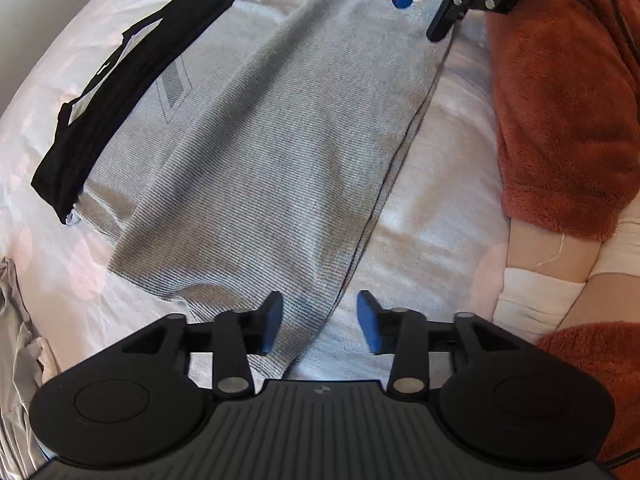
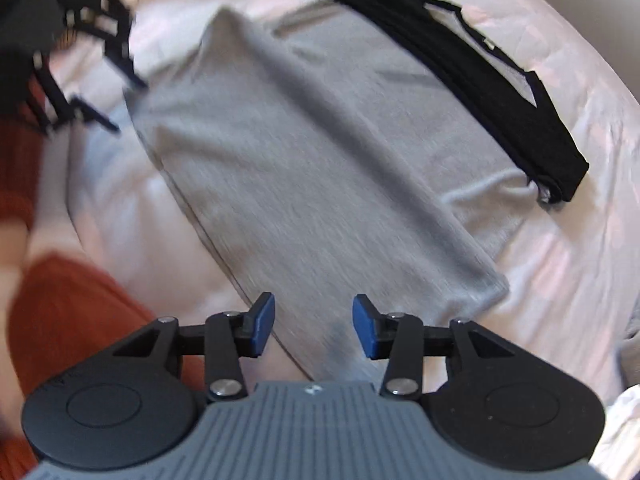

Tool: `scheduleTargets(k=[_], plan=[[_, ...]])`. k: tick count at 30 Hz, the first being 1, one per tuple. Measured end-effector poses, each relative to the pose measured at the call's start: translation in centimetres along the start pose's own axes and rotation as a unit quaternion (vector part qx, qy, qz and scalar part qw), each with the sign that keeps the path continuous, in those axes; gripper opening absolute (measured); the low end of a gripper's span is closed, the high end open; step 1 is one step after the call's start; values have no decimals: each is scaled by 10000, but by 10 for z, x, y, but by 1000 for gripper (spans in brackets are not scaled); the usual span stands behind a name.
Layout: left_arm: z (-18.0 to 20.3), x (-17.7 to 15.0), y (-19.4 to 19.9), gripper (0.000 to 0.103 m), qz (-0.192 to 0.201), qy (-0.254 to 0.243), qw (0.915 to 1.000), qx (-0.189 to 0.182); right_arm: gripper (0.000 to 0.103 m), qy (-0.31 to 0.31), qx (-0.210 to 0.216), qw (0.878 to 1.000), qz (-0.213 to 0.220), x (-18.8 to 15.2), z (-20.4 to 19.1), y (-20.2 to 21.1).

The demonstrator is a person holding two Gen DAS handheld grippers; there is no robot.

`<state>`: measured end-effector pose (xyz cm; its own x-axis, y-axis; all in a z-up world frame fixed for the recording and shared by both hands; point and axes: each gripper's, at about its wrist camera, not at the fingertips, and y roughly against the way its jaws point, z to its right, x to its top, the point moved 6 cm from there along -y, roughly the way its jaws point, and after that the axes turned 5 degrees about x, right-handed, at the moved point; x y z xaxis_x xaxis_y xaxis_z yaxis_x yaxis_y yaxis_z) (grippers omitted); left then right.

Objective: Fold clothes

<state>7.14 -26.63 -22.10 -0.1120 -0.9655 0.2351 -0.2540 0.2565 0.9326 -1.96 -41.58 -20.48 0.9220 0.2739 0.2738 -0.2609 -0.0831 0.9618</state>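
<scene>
- On the pale bed sheet [image 1: 432, 208] lies the grey garment [image 1: 256, 152], spread as a long, narrow panel with one long side doubled over, so it looks already folded lengthwise.
- Its long axis runs, in the left wrist view, from the near corner between the left gripper [image 1: 320, 322] fingers to the far end, where the right gripper [image 1: 422, 4] hangs; in that view it leans a little to the right going far.
- Both grippers stand at opposite short ends of the garment, which I judge suits bringing one end onto the other, or smoothing after such a fold; the pictures do not settle which.
- Left gripper: jaws are apart, holding nothing, with the near corner of the cloth under the gap.
- Right gripper [image 2: 314, 328]: jaws are also apart and hold no cloth; grey cloth lies under them.
- A folded black garment [image 1: 136, 80] lies along the far-left long edge, partly over the grey one, probably set aside.
- A person's rust-coloured fleece sleeve [image 1: 560, 120] is at the right.
</scene>
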Motion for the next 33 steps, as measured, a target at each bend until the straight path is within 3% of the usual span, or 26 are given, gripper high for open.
scheduleTargets(k=[6,13,16,18,19,20,26,30,33], plan=[[3,-4,-13,44,-205,-222,9994,143,36,120,633,9967,-503,-8,2,-16],[5,-8,-26,44,-402,-413,9980,259,35,368,454,9954,-756,-1,-9,-36],[2,-7,-28,36,-397,-345,9984,210,35,268,443,9957,-768,-3,-8,-40],[-2,-6,-29,26,-402,-212,9986,252,35,205,444,9960,-754,-4,-8,-42],[-5,-6,-29,15,-400,-141,9986,306,35,195,440,9961,-744,-5,-8,-41],[-8,-5,-28,9,-390,-61,9986,354,35,180,436,9962,-726,-6,-8,-41],[-36,-4,-14,5,-122,860,9954,405,36,134,387,9972,-623,-10,-9,-37],[-72,4,7,5,258,2070,9780,90,37,248,282,9972,-649,-10,-12,-37],[-89,13,18,5,472,2488,9674,-7,37,286,164,9972,-672,-11,-13,-36]])
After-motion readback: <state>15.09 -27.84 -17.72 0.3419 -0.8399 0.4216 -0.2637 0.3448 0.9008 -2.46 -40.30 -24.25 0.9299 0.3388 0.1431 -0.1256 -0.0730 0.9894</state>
